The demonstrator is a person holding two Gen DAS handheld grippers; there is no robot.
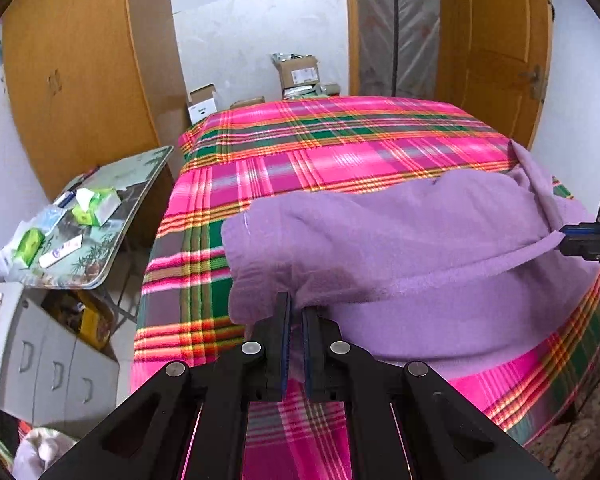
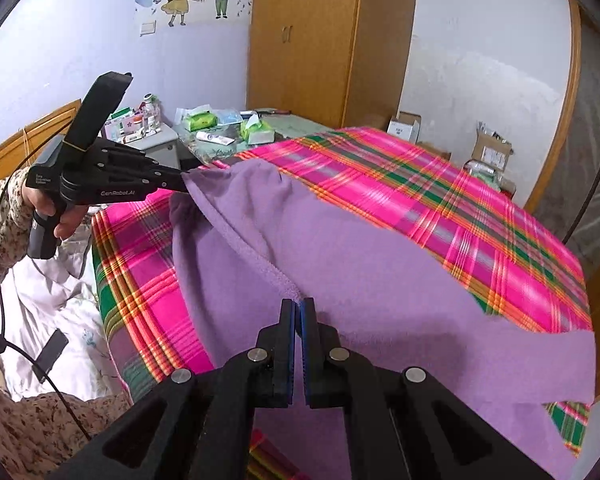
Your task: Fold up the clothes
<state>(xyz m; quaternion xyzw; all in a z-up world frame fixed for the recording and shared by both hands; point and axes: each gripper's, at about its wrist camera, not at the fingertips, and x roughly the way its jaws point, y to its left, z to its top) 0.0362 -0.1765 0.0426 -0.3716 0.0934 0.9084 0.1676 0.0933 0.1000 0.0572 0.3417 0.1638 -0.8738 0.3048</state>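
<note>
So there's a purple fleece [image 1: 400,248] spread over a bed with a loud pink plaid cover [image 1: 320,148], and both grippers have hold of its hem. The left gripper [image 1: 296,304] has its fingers pinched together on a bunched bit of the near edge, lifting it just off the cover. In the right wrist view that same gripper [image 2: 182,182] shows up at the far left, gripped by a hand [image 2: 50,212] in a speckled sleeve, with the fabric corner pulled up to its tip.

The right gripper [image 2: 299,306] is also clamped tight on the stitched hem, which runs like a ridge from its fingers across to the left one. From the left wrist view it [image 1: 564,236] sits at the right side, nipping the hem there.

The rest of the fleece lies flat on the bed, one edge hanging over the right side. A cluttered table [image 1: 140,176] with tissue packs [image 1: 96,206] stands left of the bed, and boxes [image 1: 298,72] sit by the far wall.
</note>
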